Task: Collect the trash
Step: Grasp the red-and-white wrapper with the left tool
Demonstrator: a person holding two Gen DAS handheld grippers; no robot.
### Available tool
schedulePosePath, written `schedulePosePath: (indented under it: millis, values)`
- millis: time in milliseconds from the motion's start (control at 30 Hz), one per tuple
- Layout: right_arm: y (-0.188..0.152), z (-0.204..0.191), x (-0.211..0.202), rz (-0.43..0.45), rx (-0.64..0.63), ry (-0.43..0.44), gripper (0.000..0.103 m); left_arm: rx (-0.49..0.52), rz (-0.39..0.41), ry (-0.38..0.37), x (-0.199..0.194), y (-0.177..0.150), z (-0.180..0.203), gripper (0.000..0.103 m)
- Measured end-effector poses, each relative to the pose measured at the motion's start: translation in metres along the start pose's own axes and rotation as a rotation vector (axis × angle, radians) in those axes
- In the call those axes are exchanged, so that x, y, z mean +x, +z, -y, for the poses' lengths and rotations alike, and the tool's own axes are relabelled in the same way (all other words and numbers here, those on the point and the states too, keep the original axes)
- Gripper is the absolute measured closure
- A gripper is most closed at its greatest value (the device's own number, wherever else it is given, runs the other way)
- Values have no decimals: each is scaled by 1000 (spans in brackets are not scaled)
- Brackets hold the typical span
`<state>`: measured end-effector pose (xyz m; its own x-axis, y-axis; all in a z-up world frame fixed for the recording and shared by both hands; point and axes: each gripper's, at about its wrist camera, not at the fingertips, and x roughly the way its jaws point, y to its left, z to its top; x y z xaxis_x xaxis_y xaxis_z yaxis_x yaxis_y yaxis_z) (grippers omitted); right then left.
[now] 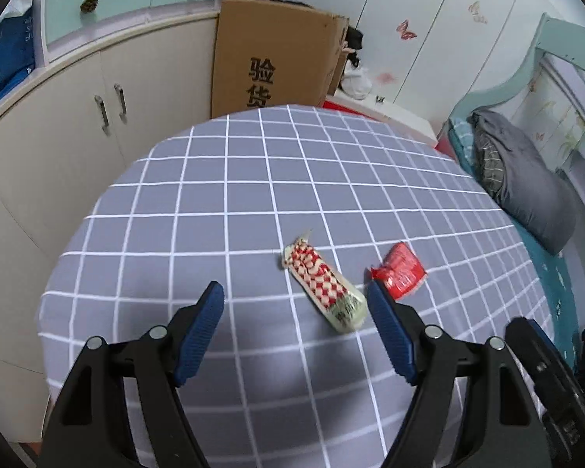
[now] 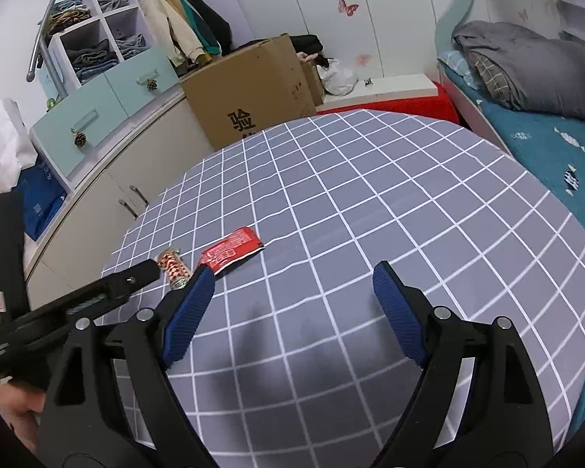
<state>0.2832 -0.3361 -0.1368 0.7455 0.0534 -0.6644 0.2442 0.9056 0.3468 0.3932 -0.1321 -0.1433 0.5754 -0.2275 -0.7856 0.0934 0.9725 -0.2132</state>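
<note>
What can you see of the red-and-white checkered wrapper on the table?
The checkered wrapper is a long, flattened packet with a red-and-white check print, pale cream edges, a green-lettered near end and a crimped far end. It looks like thin plastic film, slightly crumpled. It lies flat and diagonal on the grey gridded tablecloth, apart from the red wrapper, ungripped, ahead of the left gripper.

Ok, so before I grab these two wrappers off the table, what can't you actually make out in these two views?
- Checkered wrapper: in the right wrist view, its near end is hidden by the left gripper arm and a blue finger pad.
- Red wrapper: print blurred in both views.
- Cardboard box: lower part hidden behind the table.
- No trash bin is visible in either view.
- Right gripper: open, empty.
</note>
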Motion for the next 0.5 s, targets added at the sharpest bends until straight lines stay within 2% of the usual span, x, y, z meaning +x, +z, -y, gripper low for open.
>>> schedulePosePath:
  millis: [167, 233, 267, 300, 333, 367, 400, 500]
  values:
    - [4, 0, 10, -10, -11, 5, 21, -10, -35, -20, 21, 6, 5, 29]
    - [6, -3, 15, -16, -13, 8, 21, 18, -32, -3, 26, 8, 9, 38]
    - [8, -4, 17, -18, -15, 9, 21, 39, -31, 11, 30, 9, 13, 39]
    - [8, -6, 19, -19, -17, 10, 21, 59, -28, 29, 31, 8, 15, 48]
    - [9, -8, 20, -20, -19, 11, 21, 81, -20, 54, 32, 8, 14, 63]
    - [9, -10, 21, -22, -23, 13, 21, 91, -13, 58, 31, 9, 14, 72]
    - [10, -13, 23, -25, -26, 13, 21, 91, -10, 48, 32, 10, 11, 87]
    - [10, -23, 31, -44, -42, 19, 21, 35, -18, -38, 29, 11, -7, 93]
